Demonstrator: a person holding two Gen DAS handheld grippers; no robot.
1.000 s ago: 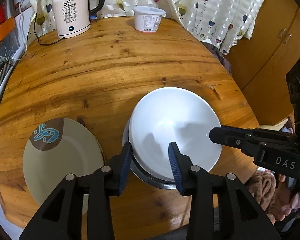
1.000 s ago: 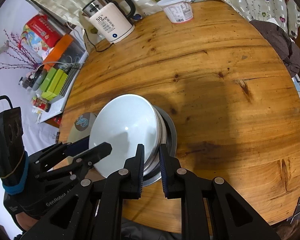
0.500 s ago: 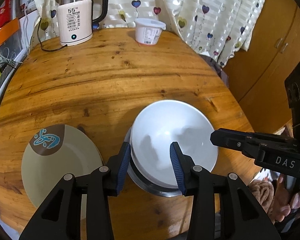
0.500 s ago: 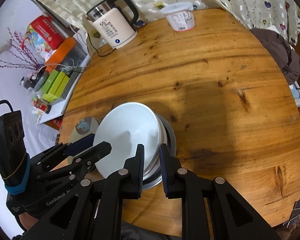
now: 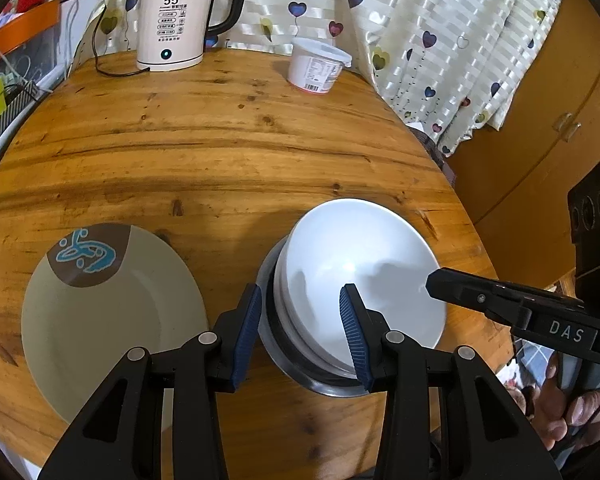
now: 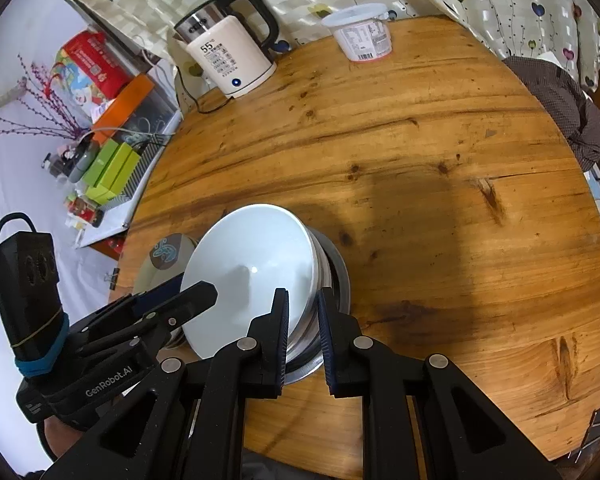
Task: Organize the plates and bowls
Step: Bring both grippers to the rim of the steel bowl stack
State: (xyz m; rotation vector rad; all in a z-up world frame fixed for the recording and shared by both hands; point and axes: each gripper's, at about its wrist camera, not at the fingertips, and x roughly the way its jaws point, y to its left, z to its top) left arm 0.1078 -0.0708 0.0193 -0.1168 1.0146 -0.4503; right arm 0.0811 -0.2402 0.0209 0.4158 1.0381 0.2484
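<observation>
Several white bowls (image 5: 360,248) are nested and tilted inside a steel bowl (image 5: 312,380) at the near side of the round wooden table (image 5: 220,140). My left gripper (image 5: 300,320) straddles the stack's near-left wall, one pad against the steel rim and the other inside the top bowl. My right gripper (image 6: 303,320) is shut on the stack's near-right rim, with the white bowl (image 6: 252,256) and steel bowl (image 6: 336,264) edges pinched between its pads. A beige plate (image 5: 112,320) with a brown and blue mark lies flat to the left of the stack.
An electric kettle (image 5: 172,28) with its cord and a white lidded tub (image 5: 318,68) stand at the table's far edge by a heart-print curtain. A wooden cabinet (image 5: 540,100) is at the right. Cluttered boxes (image 6: 112,168) sit beyond the left edge. A dark cloth (image 6: 560,100) hangs off the far right.
My left gripper tipped up and rolled a little, so the kettle and far edge show more. Both grippers keep the same hold on the bowl stack, which has barely shifted.
</observation>
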